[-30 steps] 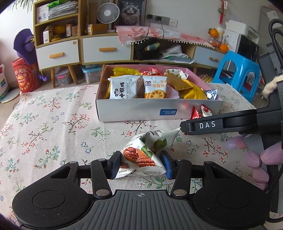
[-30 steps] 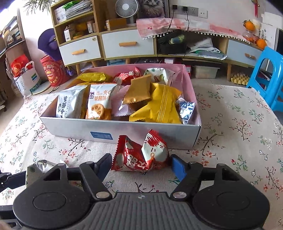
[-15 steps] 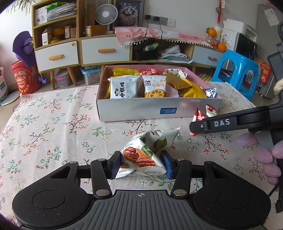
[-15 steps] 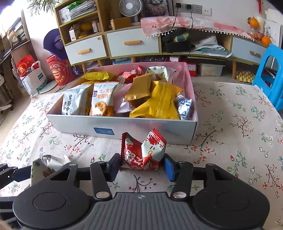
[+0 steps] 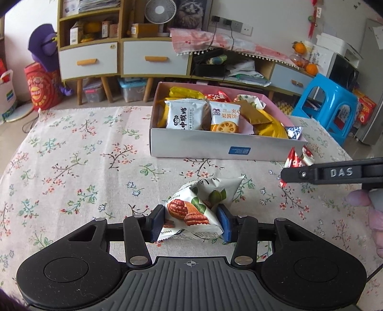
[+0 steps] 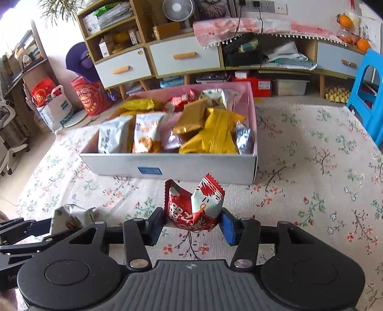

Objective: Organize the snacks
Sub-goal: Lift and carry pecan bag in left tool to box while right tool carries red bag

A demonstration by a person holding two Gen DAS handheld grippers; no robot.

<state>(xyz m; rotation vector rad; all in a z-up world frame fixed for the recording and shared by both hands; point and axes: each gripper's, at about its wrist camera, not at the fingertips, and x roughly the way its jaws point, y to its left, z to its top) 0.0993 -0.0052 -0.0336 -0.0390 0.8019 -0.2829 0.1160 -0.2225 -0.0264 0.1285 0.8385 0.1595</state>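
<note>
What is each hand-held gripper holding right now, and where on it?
Left hand-held gripper: white walnut snack packet, pinched across its lower sides. Right hand-held gripper: red snack packet, pinched across its lower sides.

We see soft even daylight, faint shadows, strong fisheye bending at edges, dark corners, slight blur far back

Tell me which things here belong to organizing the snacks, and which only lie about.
Belong to the job:
- walnut snack packet, in left gripper
- red snack packet, in right gripper
- snack box

Lying about:
- blue stool
- desk fan
- oranges
</note>
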